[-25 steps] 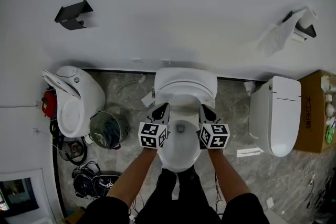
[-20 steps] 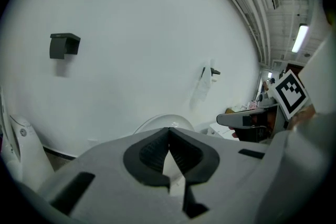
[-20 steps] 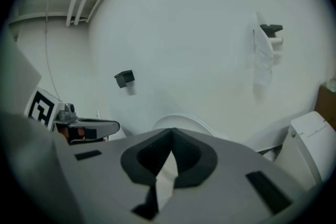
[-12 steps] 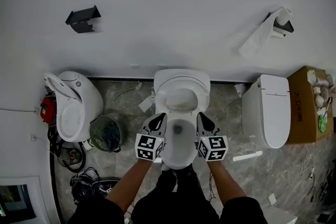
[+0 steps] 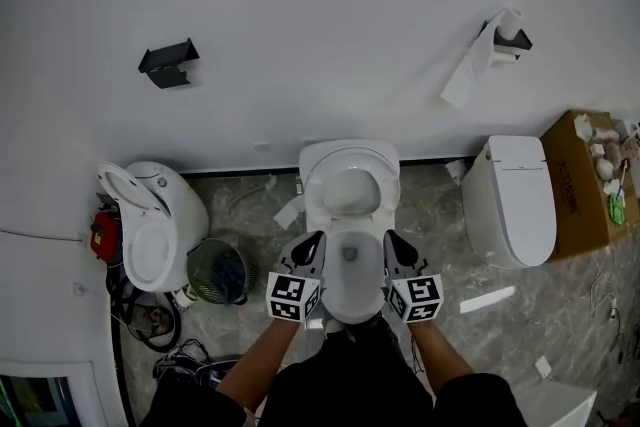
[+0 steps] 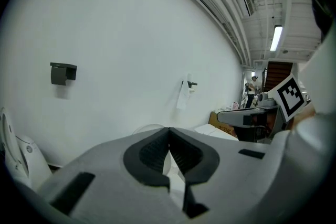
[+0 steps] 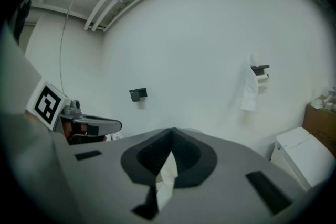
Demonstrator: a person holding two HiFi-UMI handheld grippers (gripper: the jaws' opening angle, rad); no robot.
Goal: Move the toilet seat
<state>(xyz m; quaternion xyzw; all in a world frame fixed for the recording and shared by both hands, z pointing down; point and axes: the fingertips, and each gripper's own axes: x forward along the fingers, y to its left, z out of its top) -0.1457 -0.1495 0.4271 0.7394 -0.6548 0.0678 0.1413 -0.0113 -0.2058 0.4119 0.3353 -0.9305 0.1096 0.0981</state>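
Only in left gripper view, distant person

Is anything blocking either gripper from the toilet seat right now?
Nothing visible. The left gripper and right gripper, both shut, flank the open bowl; the toilet seat looks raised just beyond them, with no object between.

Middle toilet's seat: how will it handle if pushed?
The seat looks like a hard white ring, so it is probably stiff. It appears raised toward the wall, so it likely pivots at the back rather than slides. Its smooth surface may be slippery to push.
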